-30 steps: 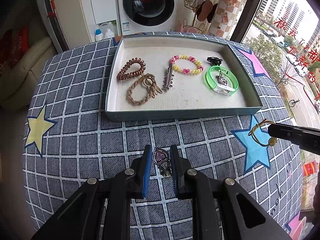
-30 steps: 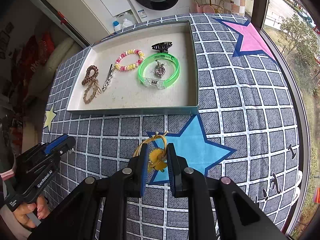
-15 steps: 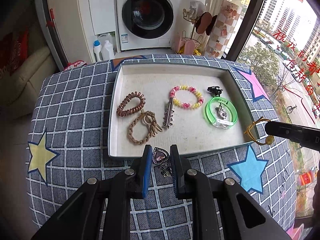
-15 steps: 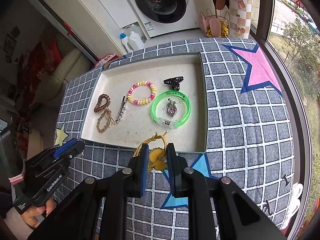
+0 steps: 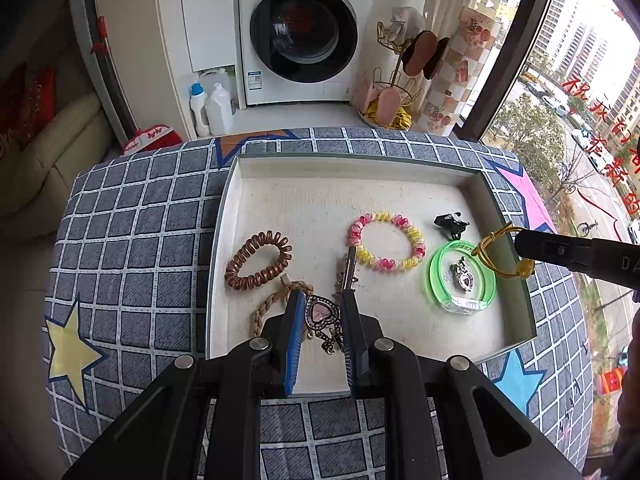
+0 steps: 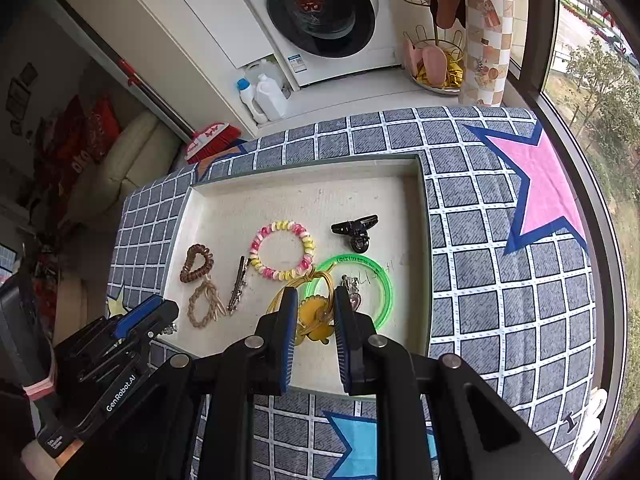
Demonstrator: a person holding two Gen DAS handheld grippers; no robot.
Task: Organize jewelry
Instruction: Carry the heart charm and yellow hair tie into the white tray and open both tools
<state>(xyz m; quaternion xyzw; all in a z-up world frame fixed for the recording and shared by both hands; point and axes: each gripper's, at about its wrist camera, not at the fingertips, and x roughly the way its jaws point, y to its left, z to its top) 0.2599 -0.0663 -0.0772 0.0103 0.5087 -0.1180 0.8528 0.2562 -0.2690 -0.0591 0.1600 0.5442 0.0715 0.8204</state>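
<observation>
Holding a heart pendant (image 5: 320,312) clamped between its fingers above the near edge of a shallow tray (image 5: 224,240) on the checked table (image 5: 132,240), the left gripper (image 5: 318,312) hovers left of the right gripper (image 6: 314,312), which pinches a yellow hair tie (image 6: 314,320) over a green bangle (image 6: 380,276) inside the tray.

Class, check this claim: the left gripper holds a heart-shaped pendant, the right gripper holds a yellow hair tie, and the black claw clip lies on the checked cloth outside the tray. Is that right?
Not quite. The black claw clip lies inside the tray, not on the checked cloth, as the right wrist view shows. The rest stands: the left gripper holds a heart-shaped pendant, and the right gripper holds a yellow hair tie.
</observation>
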